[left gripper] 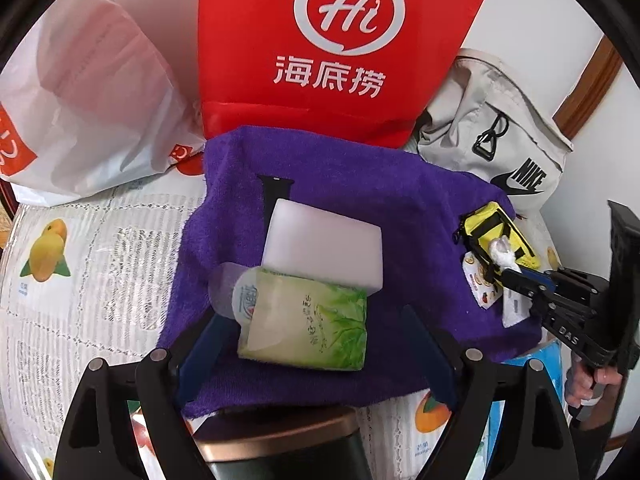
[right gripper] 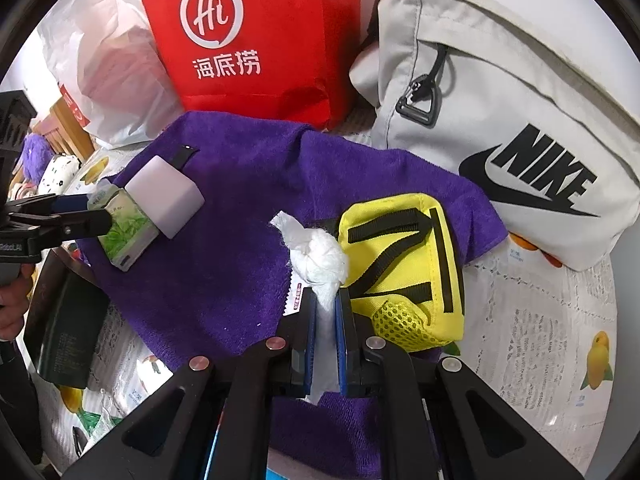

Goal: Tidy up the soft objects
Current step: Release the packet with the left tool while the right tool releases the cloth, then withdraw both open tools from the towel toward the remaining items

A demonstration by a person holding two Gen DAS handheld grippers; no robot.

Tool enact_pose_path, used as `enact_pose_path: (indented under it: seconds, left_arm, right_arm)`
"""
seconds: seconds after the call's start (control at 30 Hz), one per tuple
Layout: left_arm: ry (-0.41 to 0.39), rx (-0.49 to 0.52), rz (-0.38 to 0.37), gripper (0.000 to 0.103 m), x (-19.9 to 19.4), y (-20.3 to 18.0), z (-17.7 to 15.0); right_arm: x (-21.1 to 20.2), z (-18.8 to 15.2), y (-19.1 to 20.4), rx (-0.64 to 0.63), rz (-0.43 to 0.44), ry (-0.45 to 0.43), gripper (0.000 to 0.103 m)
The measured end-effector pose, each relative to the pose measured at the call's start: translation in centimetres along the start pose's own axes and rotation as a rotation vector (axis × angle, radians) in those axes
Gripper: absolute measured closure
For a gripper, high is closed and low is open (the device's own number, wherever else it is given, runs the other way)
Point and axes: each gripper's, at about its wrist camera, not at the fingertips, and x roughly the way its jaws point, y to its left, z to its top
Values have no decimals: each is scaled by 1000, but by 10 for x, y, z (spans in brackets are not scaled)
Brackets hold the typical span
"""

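A: What sits along the far edge of the desk (left gripper: 92,248)?

B: From the left: a white plastic bag (left gripper: 100,92), then a red paper bag (left gripper: 340,40) with a white logo, then a grey Nike bag (right gripper: 520,120) at the far right corner. All three touch or nearly touch the purple towel (left gripper: 340,184) spread across the middle of the desk, over the fruit-print cover.

A: And on the towel?

B: Toward its left part lies a green tissue pack (left gripper: 308,328), with a clear wrapper end sticking out to its left. A white foam block (left gripper: 324,248) lies just behind it, touching it, and a black strap (left gripper: 276,188) pokes out from under the block's far side. Near the towel's right edge rests a yellow pouch (right gripper: 404,264) with black straps.

A: The left hand-held gripper (left gripper: 316,344)?

B: Its jaws stand wide apart on either side of the tissue pack, and the pads do not press on it.

A: The right hand-held gripper (right gripper: 326,320)?

B: Clamped on a knotted wad of white tissue (right gripper: 320,260), held just beside the yellow pouch's left edge, above the towel. A small printed packet (right gripper: 298,296) peeks out just left of it.

A: Anything at the near edge?

B: A dark box (right gripper: 68,328) lies at the near left, beside the towel.
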Motion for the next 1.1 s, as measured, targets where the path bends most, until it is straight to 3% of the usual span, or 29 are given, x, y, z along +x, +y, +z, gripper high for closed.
enact_pose_path:
  seconds: [0.13, 0.2, 0.27, 0.43, 0.63, 0.97, 1.1]
  left_arm:
    - [-17, -2, -17, 16, -14, 1, -4]
    - [-16, 7, -15, 16, -19, 1, -7]
    - [-22, 17, -13, 16, -26, 0, -11]
    - [-48, 6, -23, 16, -47, 0, -25]
    - [-143, 4, -83, 16, -85, -4, -57]
    - [-105, 62, -74, 16, -120, -22, -122]
    - [-83, 90, -62, 16, -126, -30, -149]
  right_arm:
    - [4, 0, 0, -7, 21, 17, 81]
    - [3, -3, 1, -11, 26, 23, 65]
    - [0, -5, 3, -11, 22, 18, 59]
    - [-23, -11, 9, -7, 9, -17, 53]
    - [-68, -29, 18, 33, 15, -91, 52]
    - [-142, -92, 55, 57, 11, -172, 52]
    - [-164, -123, 70, 63, 23, -196, 44]
